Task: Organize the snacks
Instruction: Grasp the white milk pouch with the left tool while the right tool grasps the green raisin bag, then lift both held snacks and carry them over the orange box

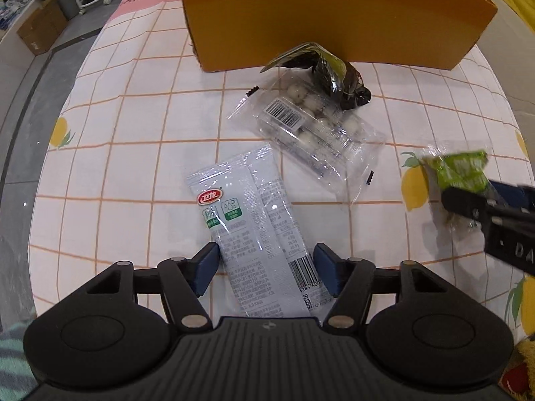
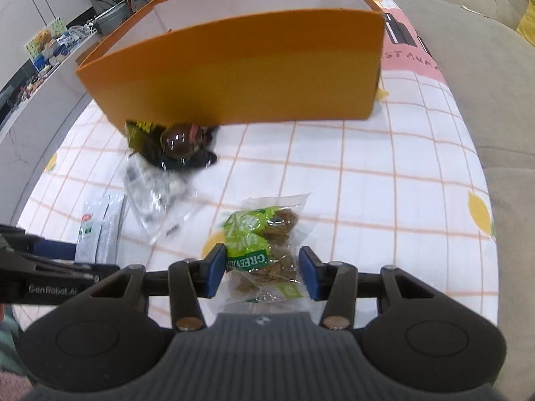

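Note:
An orange box [image 1: 327,16] stands at the far side of the table and also shows in the right wrist view [image 2: 240,73]. My left gripper [image 1: 265,267] is open around a white snack packet [image 1: 254,230], pads on either side of it. My right gripper [image 2: 260,272] is shut on a green cookie packet [image 2: 264,247] and holds it off the cloth; the cookie packet also shows in the left wrist view [image 1: 461,170]. A clear tray of white balls [image 1: 307,123] and a dark crumpled packet [image 1: 327,70] lie near the box.
The table has a checked cloth with lemon prints [image 1: 133,153]. A beige sofa [image 2: 485,77] stands behind the table on the right. The floor, a cardboard box [image 1: 40,30] and stools are off the left edge.

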Tool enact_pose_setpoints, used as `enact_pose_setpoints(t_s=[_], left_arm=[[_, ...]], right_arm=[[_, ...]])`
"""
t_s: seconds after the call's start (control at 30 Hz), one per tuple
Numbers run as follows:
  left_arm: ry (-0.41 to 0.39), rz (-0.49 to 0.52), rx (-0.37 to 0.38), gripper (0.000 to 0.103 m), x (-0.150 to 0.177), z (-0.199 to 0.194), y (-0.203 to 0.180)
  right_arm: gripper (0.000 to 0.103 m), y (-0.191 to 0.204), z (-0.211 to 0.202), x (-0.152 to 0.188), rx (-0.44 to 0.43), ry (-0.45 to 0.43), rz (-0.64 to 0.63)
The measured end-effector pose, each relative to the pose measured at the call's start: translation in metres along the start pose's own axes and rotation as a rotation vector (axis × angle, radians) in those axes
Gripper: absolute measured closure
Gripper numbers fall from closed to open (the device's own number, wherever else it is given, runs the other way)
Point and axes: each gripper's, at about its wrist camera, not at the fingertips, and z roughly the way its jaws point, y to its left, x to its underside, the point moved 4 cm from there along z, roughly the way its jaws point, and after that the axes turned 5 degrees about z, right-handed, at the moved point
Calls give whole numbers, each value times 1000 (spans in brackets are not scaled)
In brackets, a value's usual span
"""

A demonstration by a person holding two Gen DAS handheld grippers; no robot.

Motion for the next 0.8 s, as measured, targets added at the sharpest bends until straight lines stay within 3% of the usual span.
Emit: enact_pose_setpoints(t_s=[0.4, 0.5, 0.6, 0.8], left_arm=[[-30, -84, -27, 17, -2, 1, 8], [-39, -86, -18, 23, 0, -2, 6], [-63, -79, -17, 38, 0, -5, 5], [-103, -94, -1, 44, 2, -9, 6]], right_arm=[[56, 0, -4, 1, 1, -43, 1], [60, 0, -1, 3, -3, -35, 3], [61, -1, -1, 4, -8, -35, 5], [65, 0, -1, 4, 0, -40, -6]])
